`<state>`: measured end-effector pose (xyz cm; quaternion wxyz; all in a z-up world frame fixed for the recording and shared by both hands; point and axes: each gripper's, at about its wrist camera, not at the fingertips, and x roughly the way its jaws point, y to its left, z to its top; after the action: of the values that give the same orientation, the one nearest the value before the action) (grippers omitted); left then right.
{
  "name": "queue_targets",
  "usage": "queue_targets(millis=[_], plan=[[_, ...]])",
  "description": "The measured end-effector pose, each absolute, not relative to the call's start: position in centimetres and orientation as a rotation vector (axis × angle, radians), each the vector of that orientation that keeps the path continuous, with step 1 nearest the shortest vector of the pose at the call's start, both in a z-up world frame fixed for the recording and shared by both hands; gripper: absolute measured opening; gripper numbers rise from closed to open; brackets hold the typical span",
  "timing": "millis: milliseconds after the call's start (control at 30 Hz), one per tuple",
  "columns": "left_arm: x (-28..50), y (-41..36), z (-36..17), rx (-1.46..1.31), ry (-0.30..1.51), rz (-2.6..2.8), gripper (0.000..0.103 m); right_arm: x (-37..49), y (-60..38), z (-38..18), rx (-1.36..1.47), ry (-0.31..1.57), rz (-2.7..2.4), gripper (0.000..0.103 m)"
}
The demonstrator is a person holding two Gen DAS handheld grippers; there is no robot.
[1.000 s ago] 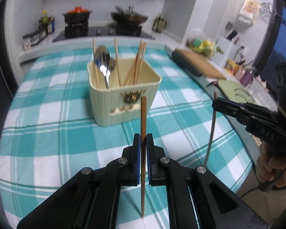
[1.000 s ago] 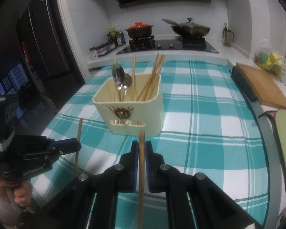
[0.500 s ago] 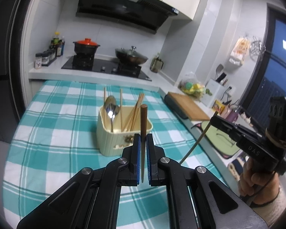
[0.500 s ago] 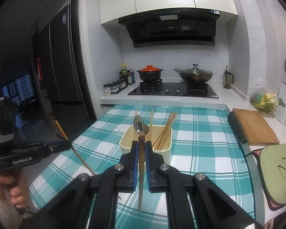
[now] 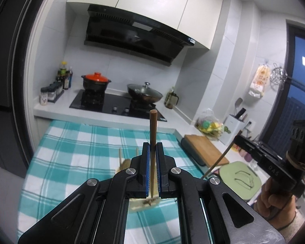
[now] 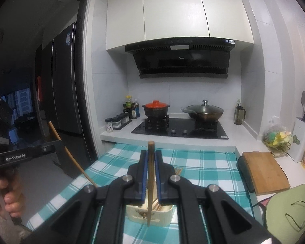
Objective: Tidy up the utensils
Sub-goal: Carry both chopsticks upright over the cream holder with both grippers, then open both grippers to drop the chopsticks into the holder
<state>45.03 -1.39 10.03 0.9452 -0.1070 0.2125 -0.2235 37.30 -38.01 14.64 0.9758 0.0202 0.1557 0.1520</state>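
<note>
Left wrist view, nearest first: the left gripper (image 5: 151, 162) is clamped on a thin brown wooden chopstick (image 5: 152, 134) held upright, and the right gripper (image 6: 150, 163) pinches a second wooden chopstick (image 6: 150, 174) the same way. Just beyond and below both sits the cream rectangular plastic utensil holder (image 6: 150, 213) on the teal checked tablecloth (image 6: 203, 162), already holding chopsticks. The carry step looks under way; next, each tip must be lowered inside the holder's rim before release.
</note>
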Motion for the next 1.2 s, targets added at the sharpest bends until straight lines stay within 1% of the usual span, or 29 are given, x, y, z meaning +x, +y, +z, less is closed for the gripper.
queue_targets(millis=[133, 300, 400, 500, 700, 833, 967, 1033, 1067, 1100, 1133, 1167, 1200], plan=[[49.0, -2.7, 8.9, -0.183, 0.455, -0.414, 0.004, 40.8, -38.0, 15.0, 0.064, 0.284, 0.312, 0.007], [53.4, -4.6, 5.6, -0.141, 0.535, -0.393, 0.004, 45.5, -37.3, 13.0, 0.07, 0.284, 0.308, 0.007], [55.5, -5.9, 3.1, -0.109, 0.608, -0.388, 0.004, 48.8, -36.6, 10.3, 0.062, 0.367, 0.32, 0.007], [57.4, -6.8, 0.4, -0.08, 0.681, -0.38, 0.004, 52.2, -35.8, 6.9, 0.063, 0.497, 0.343, 0.007], [59.9, -7.5, -3.3, -0.069, 0.771, -0.36, 0.004, 56.8, -34.9, 1.8, 0.088, 0.674, 0.356, 0.007], [60.6, -7.8, -4.7, -0.051, 0.798, -0.356, 0.004, 58.5, -34.6, -0.4, 0.094, 0.733, 0.355, 0.008], [60.4, -7.7, -4.8, -0.041, 0.788, -0.35, 0.005, 59.5, -34.4, -1.3, 0.095, 0.741, 0.343, 0.009], [59.9, -7.4, -4.7, -0.041, 0.783, -0.344, 0.014, 59.8, -34.4, -1.7, 0.109, 0.742, 0.341, 0.009], [59.5, -7.2, -4.6, -0.037, 0.779, -0.335, 0.018, 59.8, -34.5, -1.8, 0.113, 0.745, 0.336, 0.012], [58.9, -7.0, -4.4, -0.028, 0.769, -0.324, 0.032, 59.9, -34.6, -1.9, 0.118, 0.749, 0.333, 0.019], [58.1, -6.8, -4.1, -0.013, 0.748, -0.309, 0.047, 59.8, -34.7, -1.9, 0.126, 0.75, 0.328, 0.024], [57.1, -6.6, -3.7, 0.006, 0.722, -0.293, 0.054, 59.5, -35.0, -1.8, 0.134, 0.742, 0.32, 0.034], [55.9, -6.4, -3.2, 0.026, 0.692, -0.277, 0.063, 58.9, -35.3, -1.5, 0.14, 0.726, 0.316, 0.043]])
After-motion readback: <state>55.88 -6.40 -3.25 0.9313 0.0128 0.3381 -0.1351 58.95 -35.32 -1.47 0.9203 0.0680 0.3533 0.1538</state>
